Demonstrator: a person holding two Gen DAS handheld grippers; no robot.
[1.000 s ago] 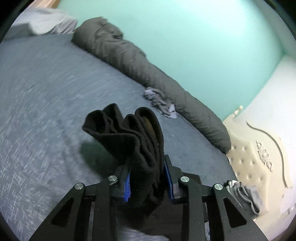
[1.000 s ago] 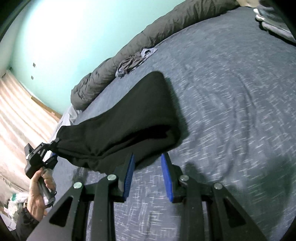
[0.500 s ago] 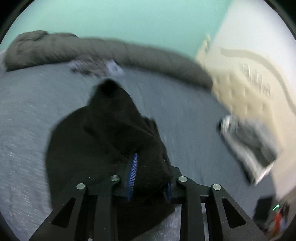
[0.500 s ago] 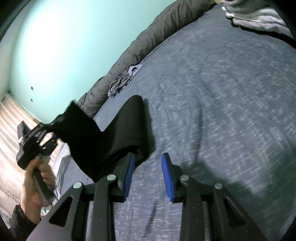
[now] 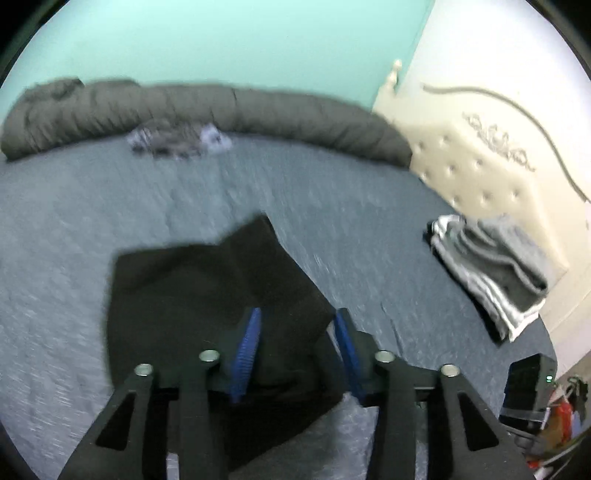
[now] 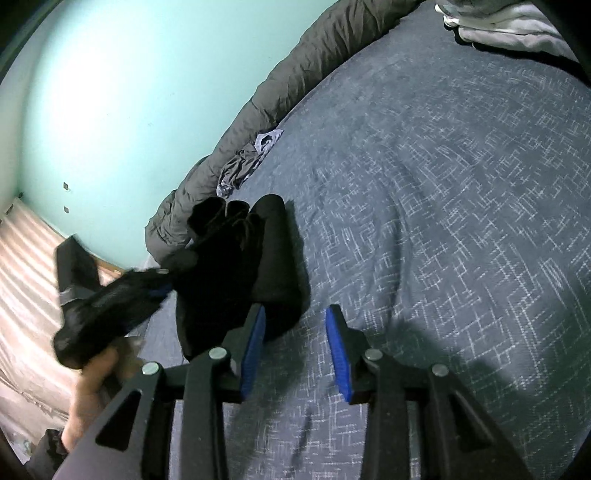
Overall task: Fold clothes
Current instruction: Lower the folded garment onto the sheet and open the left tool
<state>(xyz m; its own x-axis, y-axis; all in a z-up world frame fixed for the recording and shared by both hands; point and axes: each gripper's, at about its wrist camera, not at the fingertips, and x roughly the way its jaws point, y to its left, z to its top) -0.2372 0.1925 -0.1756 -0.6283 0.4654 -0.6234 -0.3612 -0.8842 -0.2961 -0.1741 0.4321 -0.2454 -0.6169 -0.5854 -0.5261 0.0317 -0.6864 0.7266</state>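
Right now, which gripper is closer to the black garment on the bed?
Left. The left gripper has the black garment between its open fingers, while the right gripper hangs open beside it over the bed.

Black garment [image 5: 207, 291], folded over, lying on bed

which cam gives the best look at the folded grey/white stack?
Left wrist: the folded grey and white stack lies whole on the bed by the headboard, slightly blurred. The right wrist view catches only its edge, cropped at the frame's top.
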